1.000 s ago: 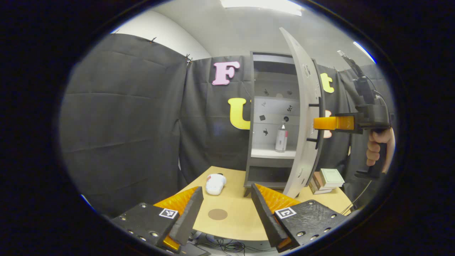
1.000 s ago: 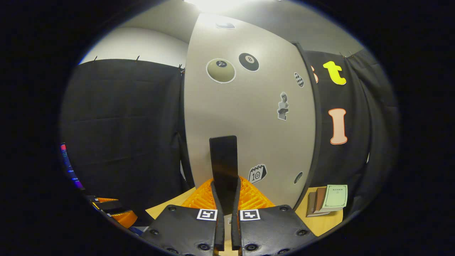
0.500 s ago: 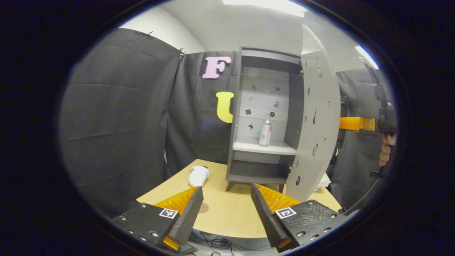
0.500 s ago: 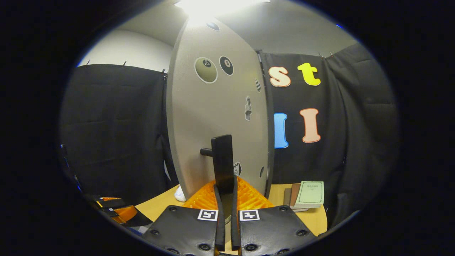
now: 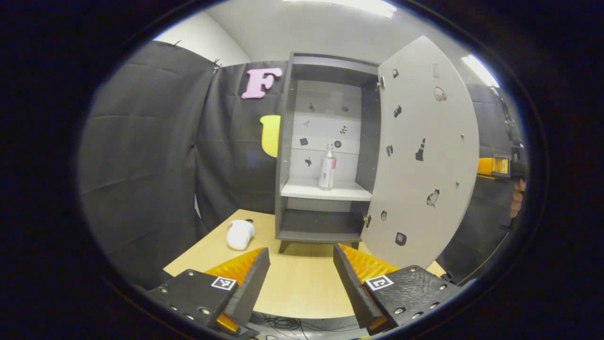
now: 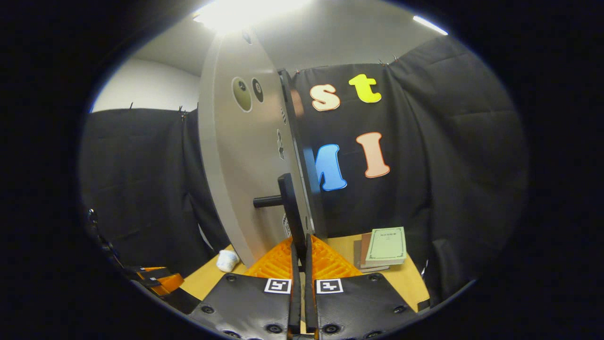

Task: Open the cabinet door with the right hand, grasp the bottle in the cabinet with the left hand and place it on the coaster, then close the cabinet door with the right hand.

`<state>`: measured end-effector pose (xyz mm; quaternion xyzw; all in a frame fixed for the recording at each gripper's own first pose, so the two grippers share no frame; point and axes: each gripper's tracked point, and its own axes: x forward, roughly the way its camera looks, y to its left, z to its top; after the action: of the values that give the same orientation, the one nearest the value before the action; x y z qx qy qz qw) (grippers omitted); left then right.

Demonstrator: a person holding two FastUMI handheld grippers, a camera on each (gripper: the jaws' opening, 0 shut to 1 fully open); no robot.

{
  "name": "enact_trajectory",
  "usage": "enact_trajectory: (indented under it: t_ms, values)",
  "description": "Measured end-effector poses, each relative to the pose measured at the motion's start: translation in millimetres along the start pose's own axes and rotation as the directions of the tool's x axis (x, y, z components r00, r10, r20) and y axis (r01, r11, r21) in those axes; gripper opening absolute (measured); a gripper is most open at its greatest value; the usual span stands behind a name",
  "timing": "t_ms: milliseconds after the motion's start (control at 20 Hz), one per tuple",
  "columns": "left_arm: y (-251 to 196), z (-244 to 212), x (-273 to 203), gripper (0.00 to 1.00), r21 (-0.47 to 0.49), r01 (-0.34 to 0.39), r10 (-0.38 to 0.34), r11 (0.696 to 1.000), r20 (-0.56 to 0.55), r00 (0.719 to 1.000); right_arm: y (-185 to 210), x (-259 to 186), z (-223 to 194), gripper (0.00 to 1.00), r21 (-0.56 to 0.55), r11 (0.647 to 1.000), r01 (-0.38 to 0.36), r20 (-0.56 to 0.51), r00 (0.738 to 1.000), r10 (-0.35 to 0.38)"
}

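The open cabinet door (image 5: 422, 160) hides most of the right gripper (image 5: 493, 166) behind it.

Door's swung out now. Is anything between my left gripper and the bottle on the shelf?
Nothing visible. The left gripper is open over the table, facing the cabinet's open front. The bottle stands alone on the white shelf, and the cabinet door is swung clear to the right.

White cloth (image 5: 239, 234) on the table (image 5: 302, 293) — stacked books (image 6: 382, 248) nearby.

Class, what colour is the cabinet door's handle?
Black; the handle shows best in the right gripper view.
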<state>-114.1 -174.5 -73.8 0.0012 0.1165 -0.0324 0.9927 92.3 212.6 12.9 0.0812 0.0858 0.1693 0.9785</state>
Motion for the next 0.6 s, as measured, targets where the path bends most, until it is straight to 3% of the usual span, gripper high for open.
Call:
enact_trajectory:
  t_ms: [100,150,250,400,600]
  values:
    - [-3.9,4.8,16.8,0.83,0.010,0.036,-0.036,0.999,-0.004,0.999,6.5,-1.0,2.8,0.06,-0.023,1.000,0.008,0.006,1.000,-0.008]
    - [-3.5,6.7,25.0,0.84,0.009,0.053,-0.053,0.999,-0.004,0.999,-1.4,-3.8,2.0,0.01,-0.067,0.997,0.039,0.015,0.999,-0.038]
    - [-1.1,12.4,37.0,0.82,0.003,0.090,-0.090,0.996,-0.002,0.996,-0.6,-6.5,5.9,0.05,-0.118,0.991,0.058,0.041,0.998,-0.053]
    - [9.6,11.8,65.0,0.83,-0.010,0.147,-0.147,0.989,-0.026,0.989,3.8,-19.6,0.9,0.05,-0.043,0.997,0.058,0.040,0.998,-0.057]
    - [19.7,7.0,98.1,0.82,-0.016,0.219,-0.219,0.976,-0.054,0.974,-23.7,-60.6,21.9,0.00,0.067,0.978,0.198,0.113,0.972,-0.205]
